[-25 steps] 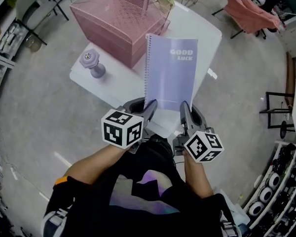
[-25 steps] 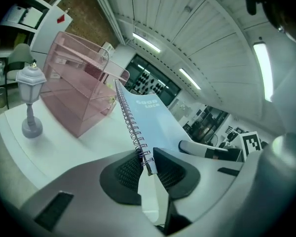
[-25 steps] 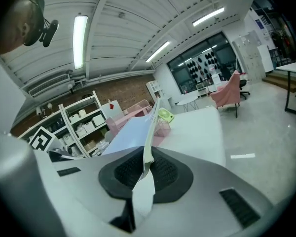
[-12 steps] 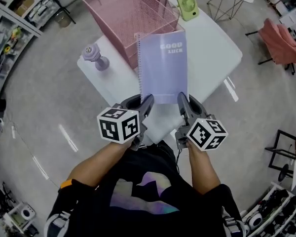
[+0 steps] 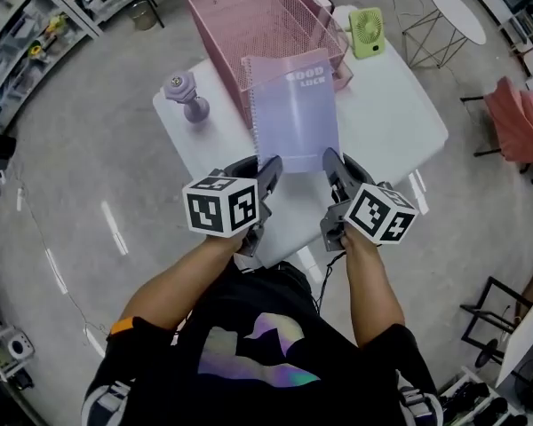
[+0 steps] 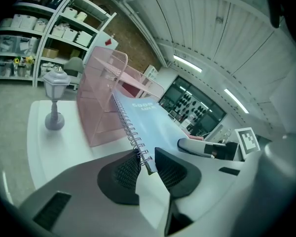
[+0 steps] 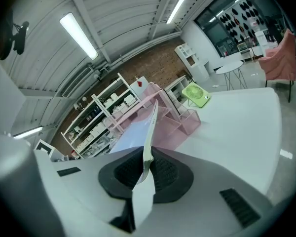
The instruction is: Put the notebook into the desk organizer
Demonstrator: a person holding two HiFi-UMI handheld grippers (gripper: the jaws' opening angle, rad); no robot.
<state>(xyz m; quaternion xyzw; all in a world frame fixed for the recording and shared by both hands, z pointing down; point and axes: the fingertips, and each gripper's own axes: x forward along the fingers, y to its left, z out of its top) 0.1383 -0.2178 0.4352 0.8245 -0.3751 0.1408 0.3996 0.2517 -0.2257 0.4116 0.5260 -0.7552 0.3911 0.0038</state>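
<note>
**Holding a notebook (image 5: 295,105) above the table (image 5: 391,122)**

The right gripper (image 5: 331,160) is clamped tight on the lavender notebook's near right corner. The left gripper (image 5: 269,165) has just been opening its jaws, and the spiral-bound corner sits loosely between its pads. The notebook hangs tilted over the white table, its far end close to the pink wire desk organizer (image 5: 249,25).

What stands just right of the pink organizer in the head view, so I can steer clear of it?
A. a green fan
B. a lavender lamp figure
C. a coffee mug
A: the green fan stands right beside the pink organizer on its right, while the lavender lamp figure is on its left side.
</note>
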